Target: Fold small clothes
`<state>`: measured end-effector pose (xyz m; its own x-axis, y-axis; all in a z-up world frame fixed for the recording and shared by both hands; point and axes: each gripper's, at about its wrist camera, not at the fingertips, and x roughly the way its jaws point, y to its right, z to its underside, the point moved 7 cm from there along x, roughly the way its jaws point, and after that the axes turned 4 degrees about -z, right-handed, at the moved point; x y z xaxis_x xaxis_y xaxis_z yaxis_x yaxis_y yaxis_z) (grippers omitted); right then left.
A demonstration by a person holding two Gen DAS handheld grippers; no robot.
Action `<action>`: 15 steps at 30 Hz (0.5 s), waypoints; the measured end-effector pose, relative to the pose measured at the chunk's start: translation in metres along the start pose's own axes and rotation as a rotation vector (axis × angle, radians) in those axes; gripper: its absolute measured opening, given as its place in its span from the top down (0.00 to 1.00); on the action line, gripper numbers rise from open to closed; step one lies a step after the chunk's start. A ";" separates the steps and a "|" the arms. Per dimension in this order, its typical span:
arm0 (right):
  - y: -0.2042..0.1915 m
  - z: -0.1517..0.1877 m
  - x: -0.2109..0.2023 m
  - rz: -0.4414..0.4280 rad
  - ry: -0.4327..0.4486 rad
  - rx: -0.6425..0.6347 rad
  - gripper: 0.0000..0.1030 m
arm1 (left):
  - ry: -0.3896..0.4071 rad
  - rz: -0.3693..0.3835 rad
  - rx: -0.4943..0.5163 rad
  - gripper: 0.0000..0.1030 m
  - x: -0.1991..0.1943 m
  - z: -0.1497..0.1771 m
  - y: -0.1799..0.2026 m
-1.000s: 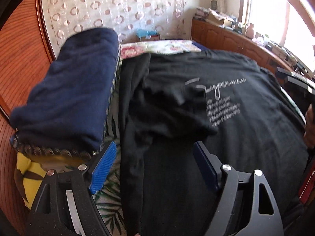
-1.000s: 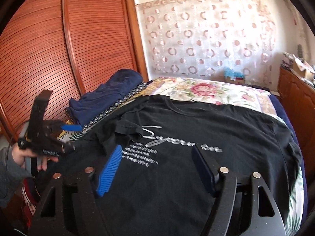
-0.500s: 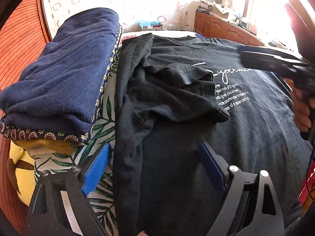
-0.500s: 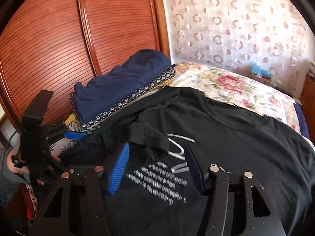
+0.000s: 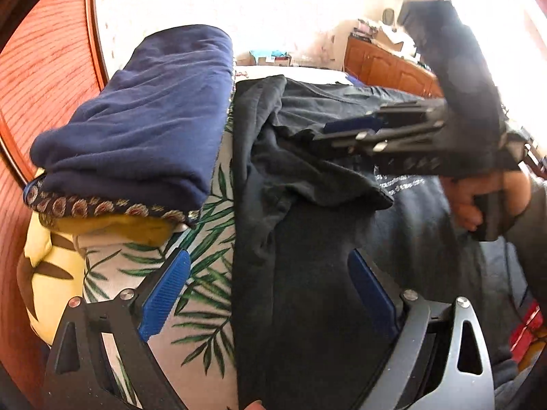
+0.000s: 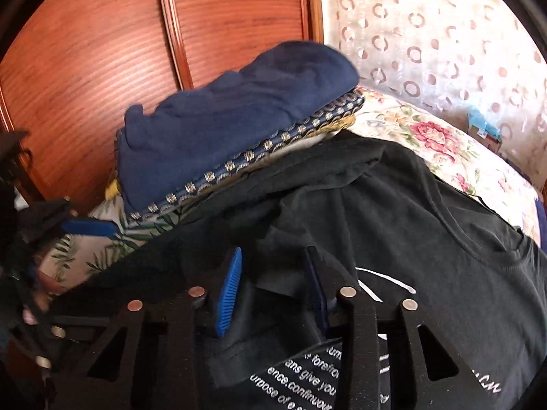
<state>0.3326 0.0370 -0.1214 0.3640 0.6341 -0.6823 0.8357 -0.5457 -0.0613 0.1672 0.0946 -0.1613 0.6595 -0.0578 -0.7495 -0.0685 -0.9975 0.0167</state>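
Note:
A black T-shirt (image 6: 427, 239) with white lettering lies spread on the bed, its left sleeve (image 5: 307, 177) folded in over the chest. My right gripper (image 6: 273, 290) hovers low over that sleeve. Its jaws are closing, a fold of the sleeve lies between the blue pads, and a gap still shows on each side. The left wrist view shows the right gripper (image 5: 324, 133) held by a hand (image 5: 478, 201). My left gripper (image 5: 268, 290) stands wide open above the shirt's left edge, nothing pinched. One of its blue pads (image 6: 89, 227) shows at the left.
A stack of folded clothes topped by a navy garment (image 5: 136, 130) sits just left of the shirt, against slatted wooden wardrobe doors (image 6: 102, 51). A yellow cushion (image 5: 51, 266) lies below the stack. Leaf-print sheet (image 5: 191, 273) and floral bedspread (image 6: 427, 136) show around the shirt. A wooden cabinet (image 5: 386, 68) stands behind.
The right gripper has swung left and down onto the folded sleeve, its jaws narrowing. The left gripper has crept forward along the shirt's edge, its jaws a little wider.

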 end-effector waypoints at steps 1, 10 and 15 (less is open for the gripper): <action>0.001 0.001 0.006 0.015 -0.025 -0.014 0.76 | -0.003 0.002 -0.008 0.09 -0.002 0.001 -0.003; 0.056 -0.001 -0.009 0.094 0.053 0.198 0.97 | 0.028 -0.021 -0.011 0.09 -0.008 -0.001 -0.004; 0.117 0.015 -0.024 0.304 0.054 0.346 0.96 | 0.051 -0.022 -0.007 0.09 -0.012 -0.006 0.002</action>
<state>0.4158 -0.0504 -0.1235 0.6001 0.4396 -0.6683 0.5049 -0.8562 -0.1098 0.1631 0.0933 -0.1482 0.6984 -0.0372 -0.7147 -0.0481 -0.9988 0.0050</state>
